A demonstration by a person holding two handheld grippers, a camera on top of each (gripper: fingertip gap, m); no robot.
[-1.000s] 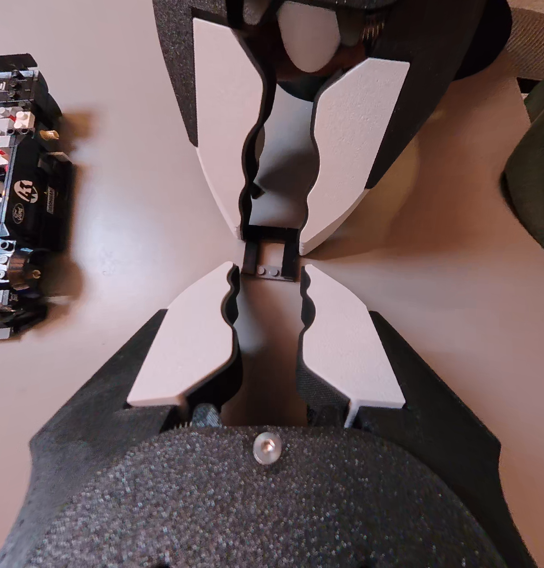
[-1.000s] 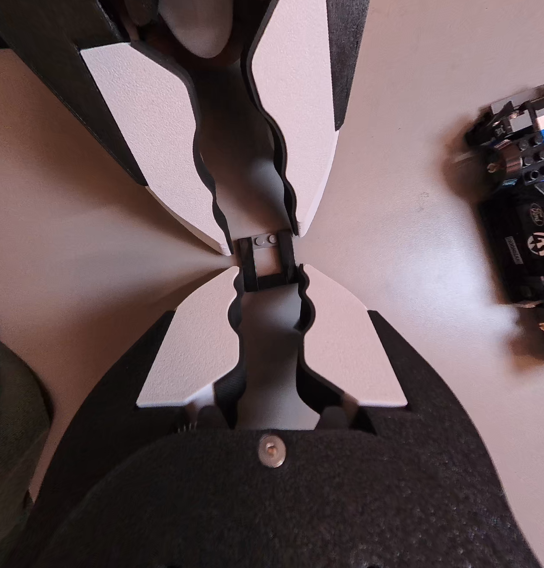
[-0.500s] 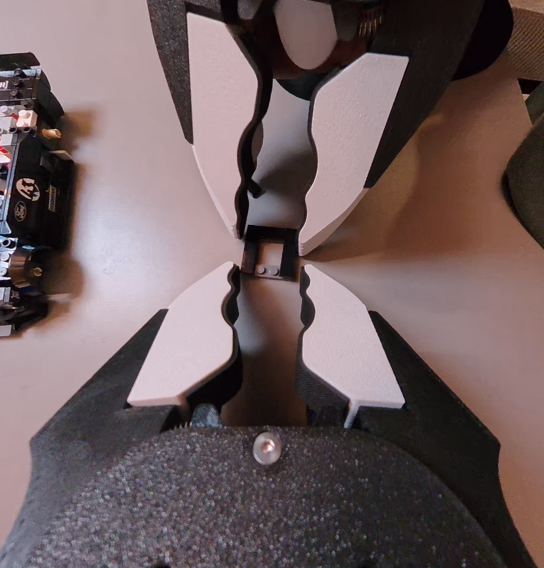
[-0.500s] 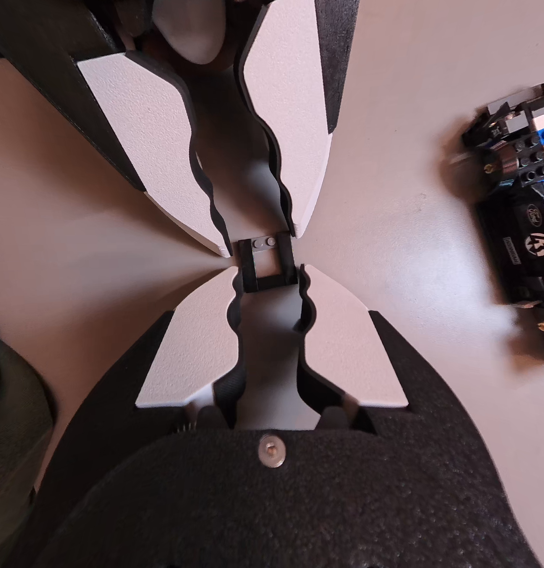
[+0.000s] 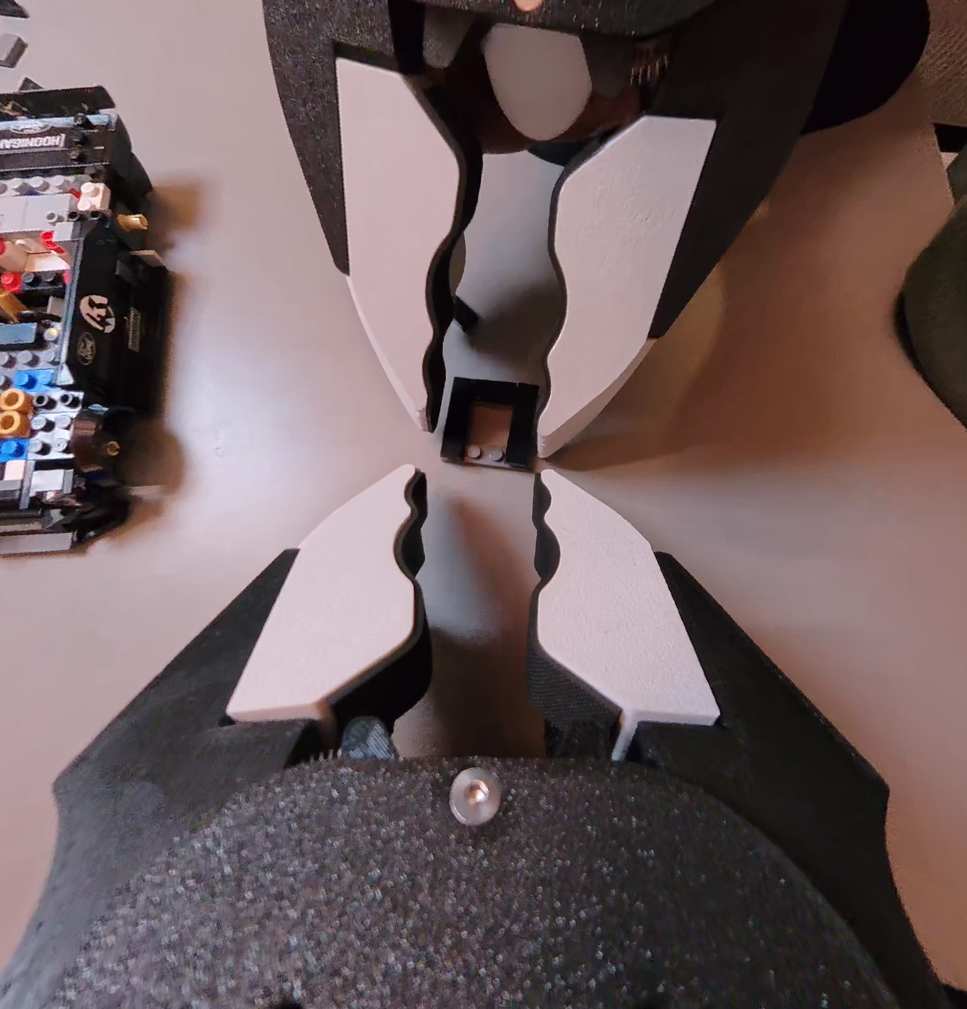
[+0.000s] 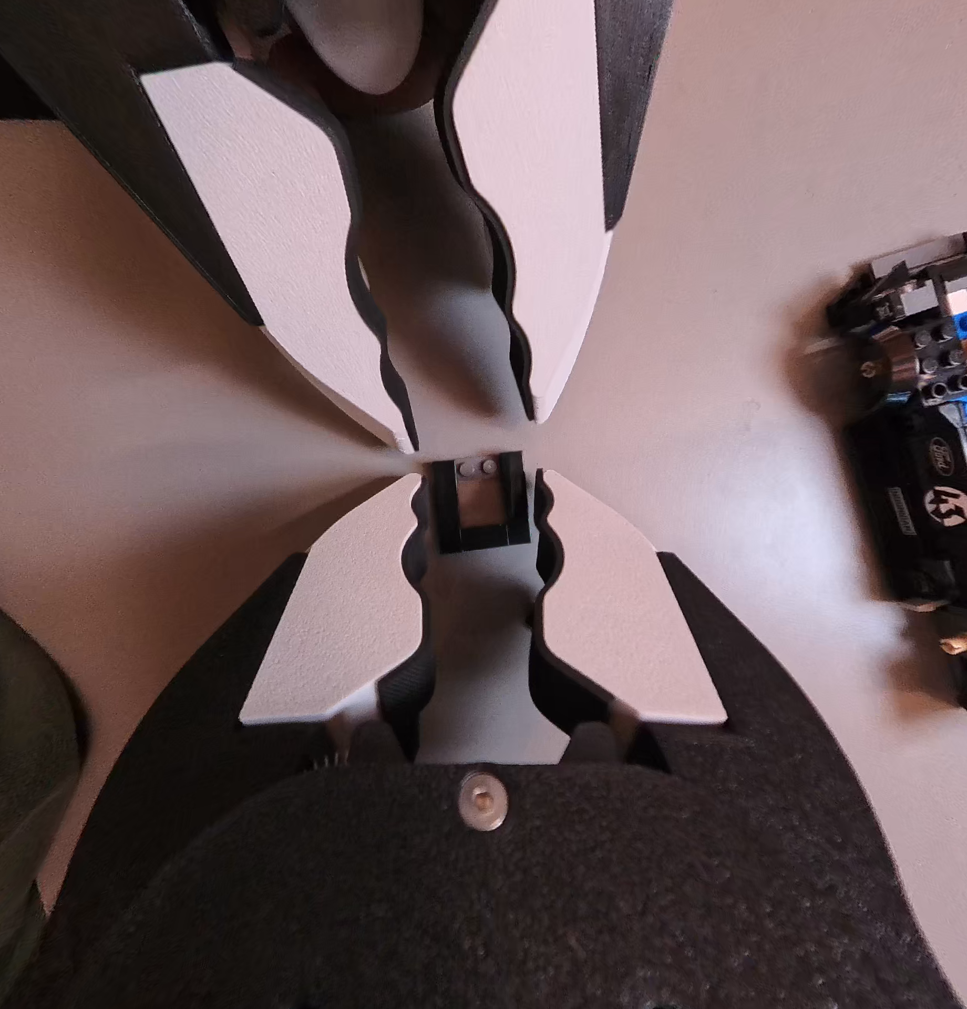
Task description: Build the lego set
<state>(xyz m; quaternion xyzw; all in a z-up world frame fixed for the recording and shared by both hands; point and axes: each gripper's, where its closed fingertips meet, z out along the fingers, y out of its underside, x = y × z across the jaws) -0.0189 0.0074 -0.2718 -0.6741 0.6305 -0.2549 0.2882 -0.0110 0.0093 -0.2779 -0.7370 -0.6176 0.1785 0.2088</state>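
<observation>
Nearest in the left wrist view are the left tongs (image 5: 478, 475), their white fingers with wavy black inner edges standing apart and holding nothing; their tips stop just short of the small black U-shaped lego frame with a row of grey studs (image 5: 489, 423). That frame sits between the tips of the right tongs (image 5: 484, 437), which reach in from the far side and are closed on its two flanks. The right wrist view shows the same hold from behind: the right tongs (image 6: 481, 480) pinch the black frame (image 6: 480, 505) by its sides, studded end pointing away, and the left tongs (image 6: 473, 431) face them just beyond, parted and empty. Whether the frame rests on the smooth beige desk (image 5: 770, 546) or hangs a little above it cannot be told. Farther off to the side stands the partly built black lego car with grey, blue, red and gold parts and white markings (image 5: 50, 327), its studded inside open on top, seen also at the edge of the right view (image 6: 929, 437). A few loose dark pieces (image 5: 3, 49) lie beyond it. By my reading the build is well along but unfinished: the body stands, while this frame is yet to be carried over and pressed on, and the loose pieces remain.
</observation>
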